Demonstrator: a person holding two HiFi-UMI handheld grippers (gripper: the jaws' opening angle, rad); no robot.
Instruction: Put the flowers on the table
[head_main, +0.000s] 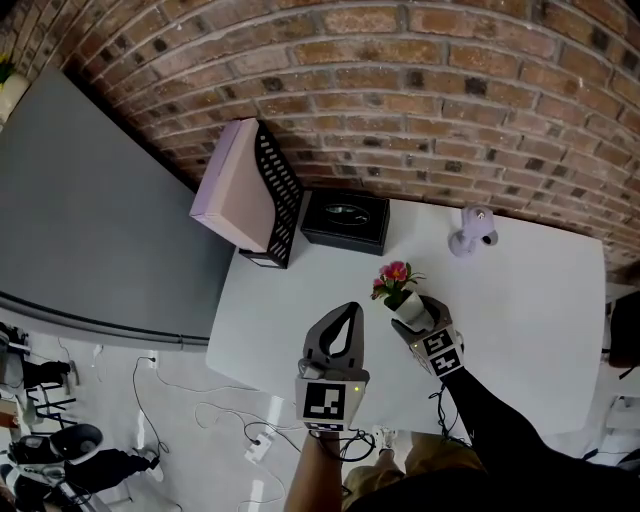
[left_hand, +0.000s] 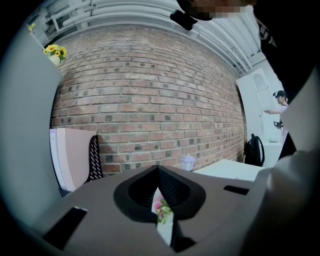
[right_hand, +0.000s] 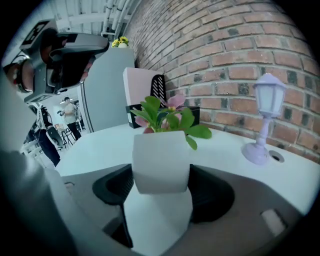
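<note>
Holding the small white pot (right_hand: 161, 160) of pink flowers (head_main: 395, 275) clamped between its jaws, the right gripper (head_main: 418, 318) is over the middle of the white table (head_main: 520, 300). The pot leans, and I cannot tell if its base touches the top. The left gripper (head_main: 348, 310) is just beside, its jaws pressed together on nothing. I judge the placing step is in hand: next the pot must be made upright, lowered and released.
</note>
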